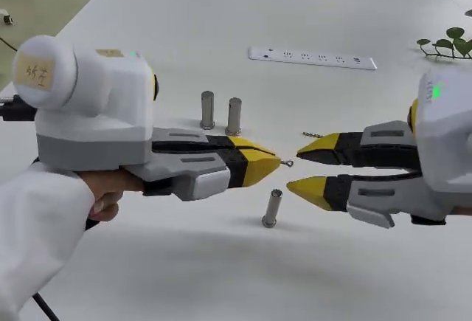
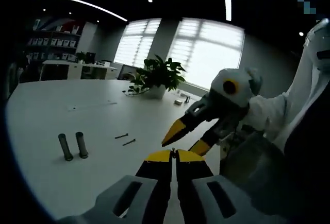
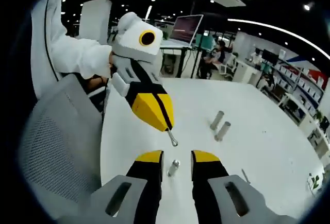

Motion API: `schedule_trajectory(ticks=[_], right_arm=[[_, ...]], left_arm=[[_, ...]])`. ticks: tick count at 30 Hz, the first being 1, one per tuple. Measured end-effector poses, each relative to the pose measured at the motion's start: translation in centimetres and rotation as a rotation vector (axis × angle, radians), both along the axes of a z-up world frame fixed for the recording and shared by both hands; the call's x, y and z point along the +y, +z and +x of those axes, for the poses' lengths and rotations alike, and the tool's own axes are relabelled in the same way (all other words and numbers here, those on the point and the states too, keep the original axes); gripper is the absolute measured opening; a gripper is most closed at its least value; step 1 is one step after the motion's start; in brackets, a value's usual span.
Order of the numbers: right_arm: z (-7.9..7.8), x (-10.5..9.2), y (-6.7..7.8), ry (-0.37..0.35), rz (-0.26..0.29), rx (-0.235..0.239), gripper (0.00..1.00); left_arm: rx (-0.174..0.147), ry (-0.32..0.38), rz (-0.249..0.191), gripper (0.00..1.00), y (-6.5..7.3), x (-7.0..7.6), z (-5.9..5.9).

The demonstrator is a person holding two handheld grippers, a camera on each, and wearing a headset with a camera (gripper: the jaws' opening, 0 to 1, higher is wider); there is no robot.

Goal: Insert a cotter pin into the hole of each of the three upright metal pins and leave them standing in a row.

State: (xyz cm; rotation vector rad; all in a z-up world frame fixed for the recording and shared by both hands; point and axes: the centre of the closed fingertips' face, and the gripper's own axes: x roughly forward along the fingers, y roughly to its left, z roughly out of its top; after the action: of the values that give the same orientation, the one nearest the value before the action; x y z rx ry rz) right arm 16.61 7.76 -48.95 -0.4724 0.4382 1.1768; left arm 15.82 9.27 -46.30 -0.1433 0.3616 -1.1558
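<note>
grippers: two showing, left gripper (image 1: 274,162) and right gripper (image 1: 293,169) | metal pins (image 1: 207,110) (image 1: 234,116) (image 1: 272,208): three showing | cotter pins (image 1: 286,163) (image 2: 122,136) (image 2: 129,142): three showing, one sticking from the left gripper, two lying on the table (image 1: 184,26) | power strip (image 1: 312,58): one | plant (image 1: 448,43): one

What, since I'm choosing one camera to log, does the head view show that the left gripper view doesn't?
Head view: a third metal pin, apart from the pair and below the hand-held grippers' tips. Left gripper view: bright windows and shelves across the room. Both: the pair of upright metal pins, and the right hand-held gripper, open, facing the shut left hand-held gripper.
</note>
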Motion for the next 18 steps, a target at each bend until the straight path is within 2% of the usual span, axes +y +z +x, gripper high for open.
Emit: schedule_trajectory(ticks=[1, 2, 3, 4, 6, 9, 13, 14, 18], right_arm=[[0.3, -0.2, 0.0, 0.0, 0.016, 0.007, 0.16], [0.2, -0.2, 0.0, 0.002, 0.02, 0.015, 0.15], [-0.2, -0.2, -0.1, 0.007, 0.026, 0.053, 0.14], [-0.2, -0.1, 0.1, 0.012, 0.043, 0.055, 0.1], [-0.4, 0.0, 0.2, 0.017, 0.043, 0.052, 0.06], [-1.2, 0.4, 0.3, 0.045, 0.052, 0.071, 0.07], [-2.0, 0.7, 0.1, 0.078, 0.04, 0.079, 0.09], [-2.1, 0.8, 0.0, 0.083, 0.036, 0.074, 0.09], [-2.4, 1.0, -0.1, 0.095, 0.037, 0.084, 0.07]], left_arm=[[-0.005, -0.004, 0.002, 0.0, 0.0, 0.0, -0.1], [-0.05, -0.025, 0.018, 0.0, 0.2, -0.1, -0.2], [-0.064, -0.033, 0.024, 0.0, 0.2, -0.1, -0.3], [-0.078, -0.044, 0.029, 0.0, 0.2, -0.2, -0.5], [-0.081, -0.056, 0.031, 0.0, 0.3, -0.3, -0.8], [-0.122, -0.09, 0.06, 0.0, 0.0, -0.4, -1.2], [-0.153, -0.107, 0.092, 0.0, -0.2, -0.6, -1.5], [-0.169, -0.109, 0.096, 0.0, -0.1, -0.6, -1.4], [-0.187, -0.126, 0.094, 0.0, 0.0, -0.7, -1.6]])
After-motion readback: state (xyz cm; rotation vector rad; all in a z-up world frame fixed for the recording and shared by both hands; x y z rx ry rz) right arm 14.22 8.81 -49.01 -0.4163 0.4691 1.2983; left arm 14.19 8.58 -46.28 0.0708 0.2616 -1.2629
